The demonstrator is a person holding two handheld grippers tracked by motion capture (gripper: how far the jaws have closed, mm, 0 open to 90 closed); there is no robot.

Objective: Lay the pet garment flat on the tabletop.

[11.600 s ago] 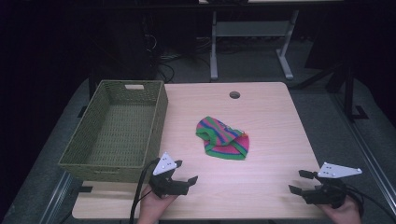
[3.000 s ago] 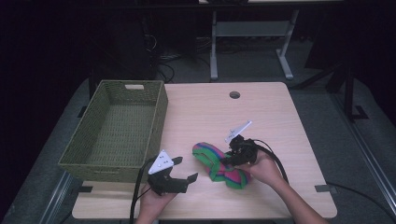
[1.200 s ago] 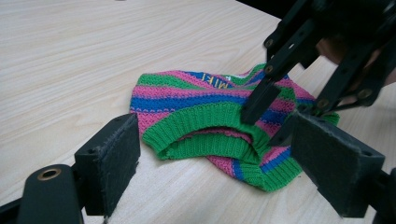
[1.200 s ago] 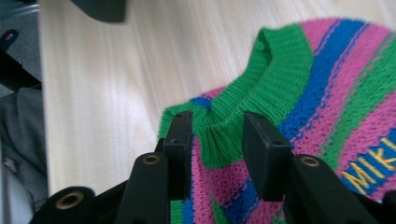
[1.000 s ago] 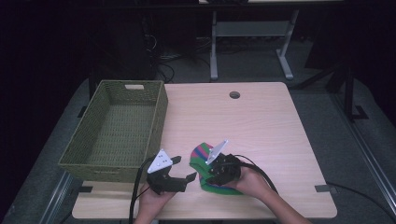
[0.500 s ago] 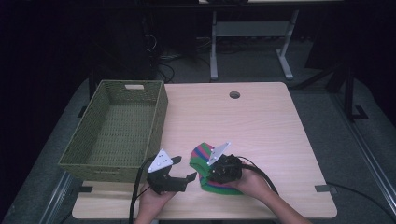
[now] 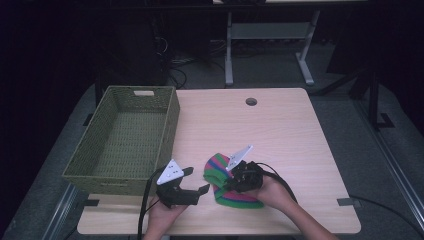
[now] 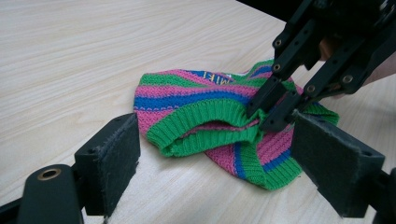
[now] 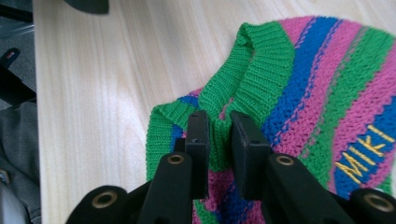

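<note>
Two tongs at near edge. Left tongs (image 7: 194, 181) spread wide, holding nothing. Right tongs (image 9: 219, 140) pinched green ribbed hem of one striped knit hat (image 7: 231, 181), lying on pale wood surface (image 7: 260, 130). One woven basket (image 7: 125, 137) at left. Beyond: dark room, one grey stand (image 7: 267, 35).

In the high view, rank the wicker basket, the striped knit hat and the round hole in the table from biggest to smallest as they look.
1. Wicker basket, largest by far.
2. Striped knit hat, part of it under the right gripper.
3. Round hole, smallest.
</note>
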